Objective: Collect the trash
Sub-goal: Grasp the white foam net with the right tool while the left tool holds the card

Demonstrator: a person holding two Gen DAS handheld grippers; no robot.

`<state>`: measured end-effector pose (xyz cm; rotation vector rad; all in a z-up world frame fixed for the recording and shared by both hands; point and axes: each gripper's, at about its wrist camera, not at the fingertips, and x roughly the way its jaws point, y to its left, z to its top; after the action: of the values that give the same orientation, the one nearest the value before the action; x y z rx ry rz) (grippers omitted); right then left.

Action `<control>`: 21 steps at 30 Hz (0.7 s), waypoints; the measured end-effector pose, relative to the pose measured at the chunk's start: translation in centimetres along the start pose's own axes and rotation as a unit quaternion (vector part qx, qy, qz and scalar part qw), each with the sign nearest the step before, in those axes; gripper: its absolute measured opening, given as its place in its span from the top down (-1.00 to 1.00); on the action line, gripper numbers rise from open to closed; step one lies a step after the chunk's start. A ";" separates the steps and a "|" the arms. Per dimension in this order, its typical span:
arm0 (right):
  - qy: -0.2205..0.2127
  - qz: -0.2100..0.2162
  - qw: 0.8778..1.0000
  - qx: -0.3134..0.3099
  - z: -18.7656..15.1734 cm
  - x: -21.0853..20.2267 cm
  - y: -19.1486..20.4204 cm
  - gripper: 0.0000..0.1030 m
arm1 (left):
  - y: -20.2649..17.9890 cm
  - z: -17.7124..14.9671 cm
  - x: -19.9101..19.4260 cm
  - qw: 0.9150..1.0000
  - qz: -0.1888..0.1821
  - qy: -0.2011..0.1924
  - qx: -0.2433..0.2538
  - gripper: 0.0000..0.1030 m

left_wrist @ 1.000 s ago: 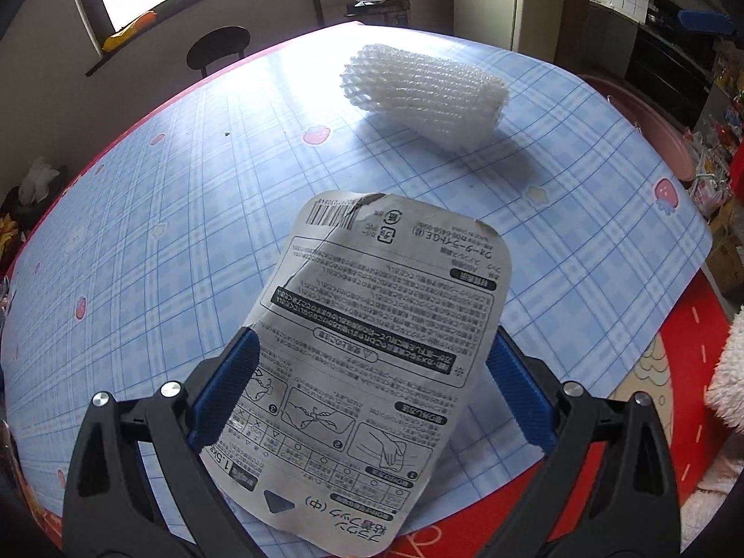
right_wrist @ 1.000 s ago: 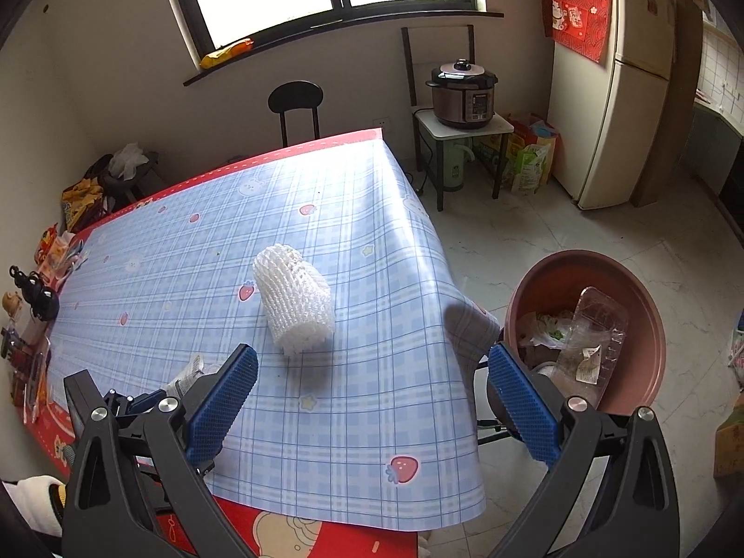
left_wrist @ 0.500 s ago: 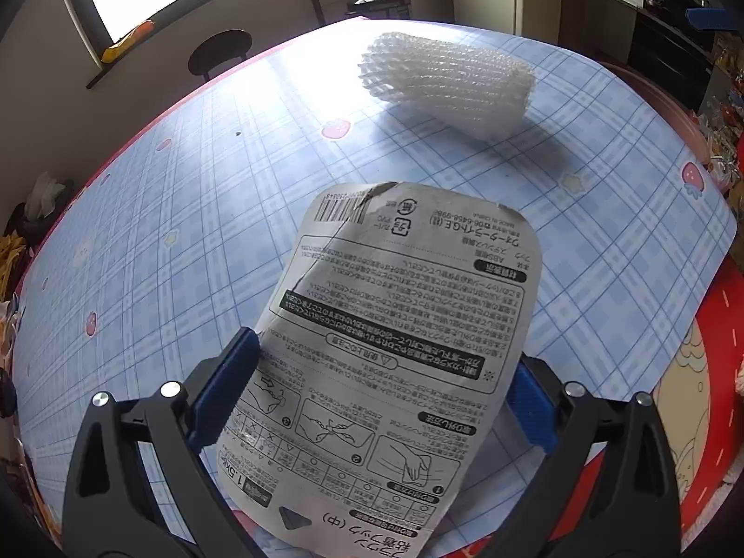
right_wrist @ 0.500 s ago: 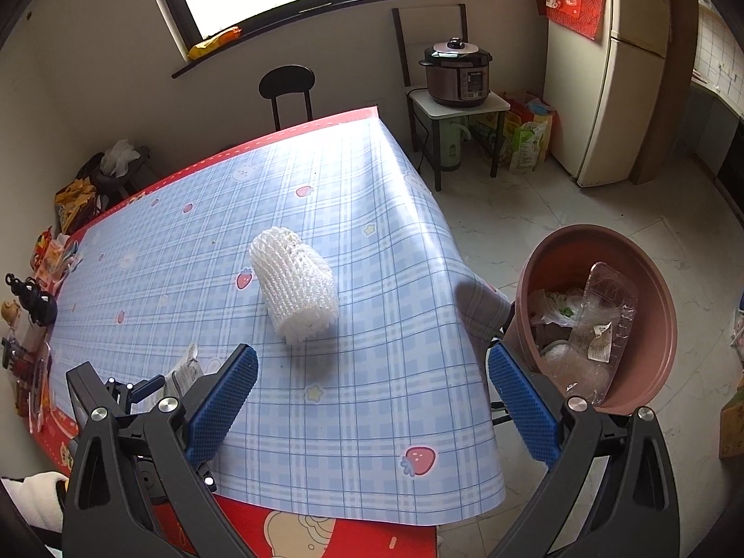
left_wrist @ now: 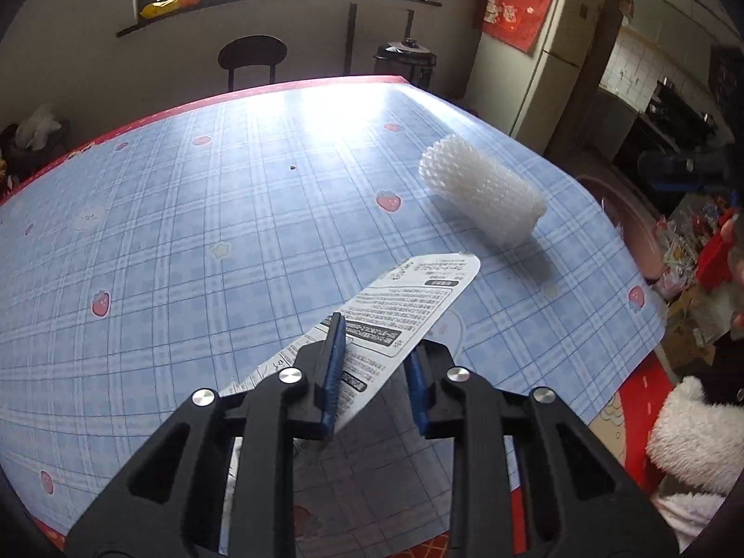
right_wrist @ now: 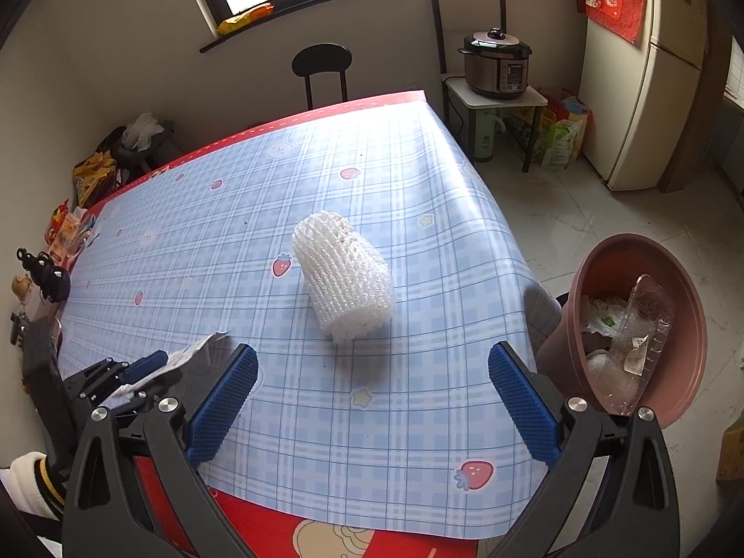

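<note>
Carrying is the job now: the left gripper [left_wrist: 372, 367] has just been closing its blue fingers [left_wrist: 332, 362] on the printed package card [left_wrist: 404, 300], and the left wrist view shows the card pinched between them, tilted and lifted off the blue plaid tabletop [left_wrist: 209, 232], its free end poking toward the centre of the frame. To do this well, I'd say keep the pinch firm and move smoothly, because a thin card like that could flap or slide out; swing it wide of the white foam net sleeve [right_wrist: 344, 288] lying mid-frame in the right wrist view, and only let go once it is over the brown bin [right_wrist: 600, 260] at the right edge, already holding clear plastic scraps. The right gripper [right_wrist: 372, 395] hangs with its fingers spread wide and nothing between them, low in its frame, the sleeve just beyond; that looks like the next pick.

Hard to judge: the card's near end is hidden behind the left fingers, so the depth of the grip is unclear. In the left view the bin is only a sliver at the right edge.
</note>
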<state>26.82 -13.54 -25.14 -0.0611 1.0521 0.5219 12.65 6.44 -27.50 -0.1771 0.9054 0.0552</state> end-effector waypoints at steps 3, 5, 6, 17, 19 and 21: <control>0.006 0.002 1.000 -0.014 0.4 1.3 0.6 -0.90 | 3.0 0.7 -1.4 0.998 -0.013 -0.017 -0.063 0.61; 0.010 -0.001 0.999 -0.031 0.8 2.6 1.2 -0.90 | 4.9 0.7 -2.0 0.994 -0.017 -0.024 -0.101 0.63; 0.011 -0.004 0.999 -0.042 1.0 3.3 1.5 -0.90 | 5.8 0.8 -2.3 0.992 -0.017 -0.028 -0.120 0.63; 0.053 -0.036 0.988 -0.137 3.9 12.8 4.5 -0.82 | 11.4 -1.0 -2.7 0.971 -0.022 -0.034 -0.234 0.64; 0.068 -0.044 0.986 -0.145 4.0 14.0 4.7 -0.66 | 11.4 -1.1 -2.7 0.971 -0.023 -0.035 -0.234 0.62; 0.077 -0.051 0.985 -0.149 3.7 14.7 5.0 -0.53 | 11.2 -1.3 -2.7 0.972 -0.023 -0.035 -0.232 0.62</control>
<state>33.31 -2.51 -34.62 -0.4227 1.1080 0.5839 8.57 17.34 -27.60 -0.6291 0.8063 0.2294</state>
